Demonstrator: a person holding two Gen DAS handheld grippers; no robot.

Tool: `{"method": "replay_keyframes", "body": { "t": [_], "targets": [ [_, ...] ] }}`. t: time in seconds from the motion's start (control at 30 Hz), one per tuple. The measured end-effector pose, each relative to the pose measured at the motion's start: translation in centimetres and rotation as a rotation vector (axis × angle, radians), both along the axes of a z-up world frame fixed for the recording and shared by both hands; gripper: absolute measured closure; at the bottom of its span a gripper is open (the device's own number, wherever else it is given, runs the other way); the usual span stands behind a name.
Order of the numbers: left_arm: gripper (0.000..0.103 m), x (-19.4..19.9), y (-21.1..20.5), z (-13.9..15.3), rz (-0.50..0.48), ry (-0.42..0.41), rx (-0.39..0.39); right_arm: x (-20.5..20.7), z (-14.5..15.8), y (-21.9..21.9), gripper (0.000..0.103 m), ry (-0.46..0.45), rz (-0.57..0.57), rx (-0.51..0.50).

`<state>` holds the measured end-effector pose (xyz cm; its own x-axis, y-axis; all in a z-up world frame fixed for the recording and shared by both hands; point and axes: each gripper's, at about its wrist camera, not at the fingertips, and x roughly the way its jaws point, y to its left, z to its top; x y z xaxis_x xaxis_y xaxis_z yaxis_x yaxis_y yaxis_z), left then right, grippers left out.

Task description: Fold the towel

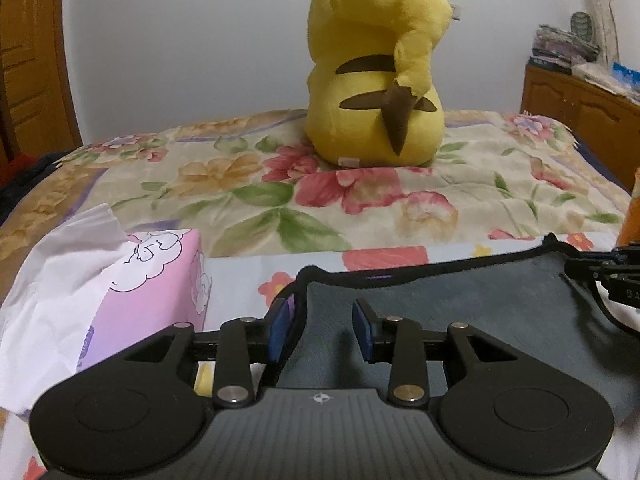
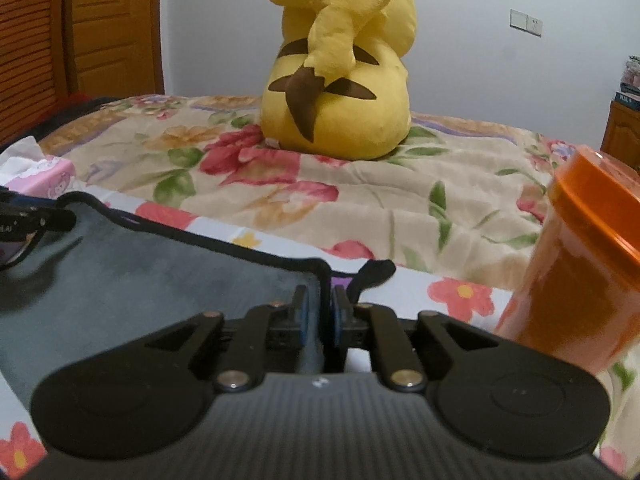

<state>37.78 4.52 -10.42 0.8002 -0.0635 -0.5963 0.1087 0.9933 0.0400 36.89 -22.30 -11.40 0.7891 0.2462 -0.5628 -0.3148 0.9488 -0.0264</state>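
Note:
A grey towel (image 1: 460, 296) with a black hem lies on a flowered cloth; it also shows in the right wrist view (image 2: 160, 264). My left gripper (image 1: 322, 330) is open, its blue pads (image 1: 280, 328) astride the towel's left corner, whose edge rests against the left pad. My right gripper (image 2: 320, 312) is shut on the towel's right corner, with the black hem pinched between its pads. The right gripper's tip shows at the right edge of the left wrist view (image 1: 608, 276), and the left gripper's tip shows at the left edge of the right wrist view (image 2: 36, 220).
A pink tissue box (image 1: 156, 280) with white tissue stands left of the towel. An orange jar (image 2: 580, 280) stands right of it. A yellow plush toy (image 1: 376, 80) sits behind on the flowered blanket (image 1: 240, 184). A wooden cabinet (image 1: 580, 116) is far right.

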Motion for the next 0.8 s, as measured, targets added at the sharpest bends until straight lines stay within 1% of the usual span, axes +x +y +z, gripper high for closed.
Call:
{"method": "replay_keyframes", "body": {
  "t": [0.03,0.07,0.1,0.17,0.4,0.53,0.67,0.73,0.8],
  "targets": [
    [0.061,-0.2,-0.1,0.1,-0.006,0.001,0.008,-0.2,0.1,0.0,0.088,0.003,-0.002,0.0],
    [0.06,-0.5,-0.2,0.2,-0.011,0.001,0.012,-0.4,0.2,0.0,0.086,0.005,-0.002,0.0],
    [0.058,-0.8,-0.3,0.4,-0.017,0.002,0.014,-0.5,0.3,0.0,0.072,0.007,-0.003,0.001],
    [0.054,-1.5,-0.5,0.6,-0.027,0.004,0.017,-1.2,0.8,-0.1,0.056,0.005,-0.007,0.013],
    [0.052,-3.9,-0.4,1.0,-0.035,0.037,0.021,-3.5,2.2,-0.3,0.054,0.009,-0.008,0.027],
    [0.044,-5.5,-0.6,1.7,-0.046,0.038,0.03,-5.1,3.1,-0.4,0.052,0.012,-0.008,0.045],
    [0.04,-7.0,-0.9,2.7,-0.049,0.037,0.027,-6.8,3.9,-0.7,0.05,0.012,-0.013,0.061],
    [0.037,-7.8,-1.1,3.2,-0.052,0.033,0.032,-7.6,4.3,-0.8,0.046,0.013,-0.019,0.064],
    [0.034,-8.6,-1.2,3.7,-0.057,0.029,0.035,-8.3,4.7,-0.9,0.037,0.011,-0.022,0.068]
  ]
}}
